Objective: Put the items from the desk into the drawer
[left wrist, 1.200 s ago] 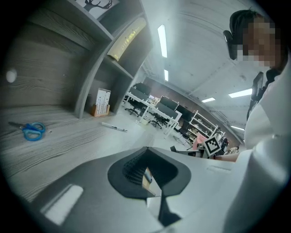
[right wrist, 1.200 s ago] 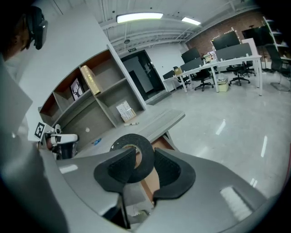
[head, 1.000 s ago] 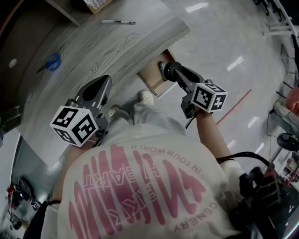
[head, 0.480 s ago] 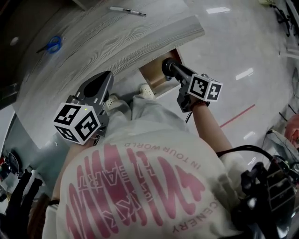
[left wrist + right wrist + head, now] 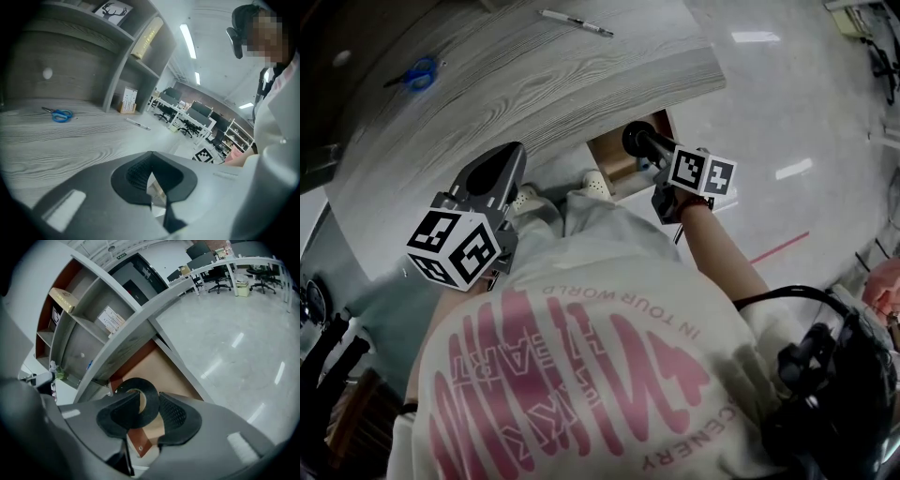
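Note:
My right gripper (image 5: 634, 141) is shut on a black tape roll (image 5: 134, 381), which stands upright between its pads. It hangs over the open wooden drawer (image 5: 614, 161) under the desk's right end; the drawer's brown bottom (image 5: 161, 366) lies right behind the roll. Blue scissors (image 5: 420, 73) and a pen (image 5: 575, 22) lie on the grey wood-grain desk (image 5: 534, 84). My left gripper (image 5: 501, 161) is shut with nothing in it and sits over the desk's near edge. Ahead of it lie the scissors (image 5: 61, 115) to the left and the pen (image 5: 137, 123) further off.
Shelves rise behind the desk, with a small box (image 5: 126, 101) standing at their foot. The person's white shoes (image 5: 595, 183) stand on the glossy floor just beside the drawer. The desk's front edge overhangs the drawer's back part.
My right gripper has sunk with the tape roll toward the open drawer. The left gripper has stayed about where it was.

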{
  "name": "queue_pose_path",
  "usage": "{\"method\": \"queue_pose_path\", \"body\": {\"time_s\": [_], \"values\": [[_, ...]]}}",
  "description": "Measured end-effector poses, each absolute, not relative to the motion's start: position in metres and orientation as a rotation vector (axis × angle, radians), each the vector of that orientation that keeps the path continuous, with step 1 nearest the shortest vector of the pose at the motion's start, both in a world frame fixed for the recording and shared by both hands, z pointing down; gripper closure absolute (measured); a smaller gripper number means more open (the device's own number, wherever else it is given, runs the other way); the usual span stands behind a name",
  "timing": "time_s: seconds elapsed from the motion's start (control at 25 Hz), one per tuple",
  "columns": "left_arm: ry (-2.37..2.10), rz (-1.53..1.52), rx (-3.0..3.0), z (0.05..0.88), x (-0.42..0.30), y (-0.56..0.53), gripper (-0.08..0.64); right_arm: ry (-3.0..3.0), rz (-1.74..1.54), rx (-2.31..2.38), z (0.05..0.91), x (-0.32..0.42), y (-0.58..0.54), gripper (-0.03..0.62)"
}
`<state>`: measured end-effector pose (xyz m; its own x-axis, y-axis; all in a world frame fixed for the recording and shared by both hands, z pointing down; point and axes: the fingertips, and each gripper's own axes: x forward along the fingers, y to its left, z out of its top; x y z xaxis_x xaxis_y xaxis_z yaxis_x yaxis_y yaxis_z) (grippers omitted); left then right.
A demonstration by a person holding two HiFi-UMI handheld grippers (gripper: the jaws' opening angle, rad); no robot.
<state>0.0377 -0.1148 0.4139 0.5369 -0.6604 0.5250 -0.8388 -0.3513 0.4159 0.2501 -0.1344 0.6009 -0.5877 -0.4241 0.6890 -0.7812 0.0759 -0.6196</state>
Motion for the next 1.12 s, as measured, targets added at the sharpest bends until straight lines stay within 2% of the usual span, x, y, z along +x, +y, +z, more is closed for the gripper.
{"method": "queue_pose_path", "body": {"time_s": [0.52,1.12], "values": [[-1.274,0.356,2.028,0.428,0.011,-0.109,0.541,-1.904,1.447,1.176,0.643,0.222,-0.139,0.456],[-1.311,0.364,2.019,0.425,-0.004,-0.110,0.541,-1.786,1.395,1.277,0.665,0.229,-0.129,0.477]]}}
